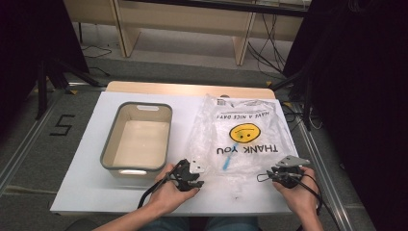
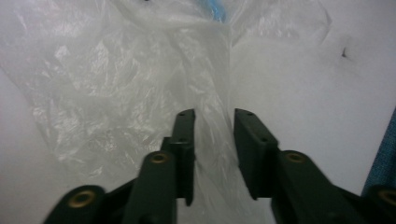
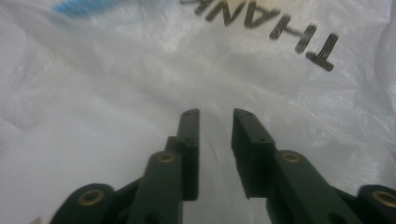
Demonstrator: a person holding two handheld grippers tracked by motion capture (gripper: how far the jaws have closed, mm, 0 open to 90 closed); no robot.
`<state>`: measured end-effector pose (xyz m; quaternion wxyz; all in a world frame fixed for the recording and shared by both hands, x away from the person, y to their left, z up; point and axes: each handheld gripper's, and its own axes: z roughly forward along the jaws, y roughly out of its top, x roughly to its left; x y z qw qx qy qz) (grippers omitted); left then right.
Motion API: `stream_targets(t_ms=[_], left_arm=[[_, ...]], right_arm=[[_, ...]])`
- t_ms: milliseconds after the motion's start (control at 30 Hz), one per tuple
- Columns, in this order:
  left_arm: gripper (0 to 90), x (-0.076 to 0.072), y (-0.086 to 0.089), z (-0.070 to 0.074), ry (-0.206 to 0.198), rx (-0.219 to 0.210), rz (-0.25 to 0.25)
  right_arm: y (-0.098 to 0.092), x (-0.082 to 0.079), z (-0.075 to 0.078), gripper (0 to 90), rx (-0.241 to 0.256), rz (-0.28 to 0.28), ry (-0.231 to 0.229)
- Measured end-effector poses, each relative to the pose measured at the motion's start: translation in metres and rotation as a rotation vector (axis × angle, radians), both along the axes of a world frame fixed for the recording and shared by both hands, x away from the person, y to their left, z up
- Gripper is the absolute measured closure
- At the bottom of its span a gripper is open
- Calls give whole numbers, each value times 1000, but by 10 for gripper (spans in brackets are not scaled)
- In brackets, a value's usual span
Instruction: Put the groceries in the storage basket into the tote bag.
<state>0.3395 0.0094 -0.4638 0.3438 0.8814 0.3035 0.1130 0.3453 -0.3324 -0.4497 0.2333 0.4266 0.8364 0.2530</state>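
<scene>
The plastic bag point(image 1: 245, 132) is spread flat on the worktop point(image 1: 91, 187), its near edge lying between both parted tongs. Nothing is gripped by the left tongs point(image 1: 192, 179) or right tongs point(image 1: 284, 175); lifting seemingly remains undone.

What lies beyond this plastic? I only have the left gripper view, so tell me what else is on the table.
Observer: A grey bin stands left of the bag, apart from it, with nothing visible inside.
Operator: Report the right gripper.
Observer: The right gripper is at the bag's near right corner, jaws open over the plastic, just short of the black THANK YOU print.
</scene>
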Motion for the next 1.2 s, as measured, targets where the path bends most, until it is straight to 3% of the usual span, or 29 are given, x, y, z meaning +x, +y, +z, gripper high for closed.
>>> stream_targets(t_ms=[100,233,333,733,1200], left_arm=[[534,-3,7,5,-27,-22,-1],[416,-6,13,9,-51,-20,1],[361,-9,16,6,-79,0,9],[313,-9,17,1,-62,16,10],[312,-9,18,1,-67,15,25]], right_arm=[[-5,-9,6,614,81,-12,-35],[-11,-15,14,504,185,-30,-99],[-11,-17,16,452,209,-63,-123],[-12,-19,8,370,236,-98,-128],[-15,-21,11,370,252,-120,-162]])
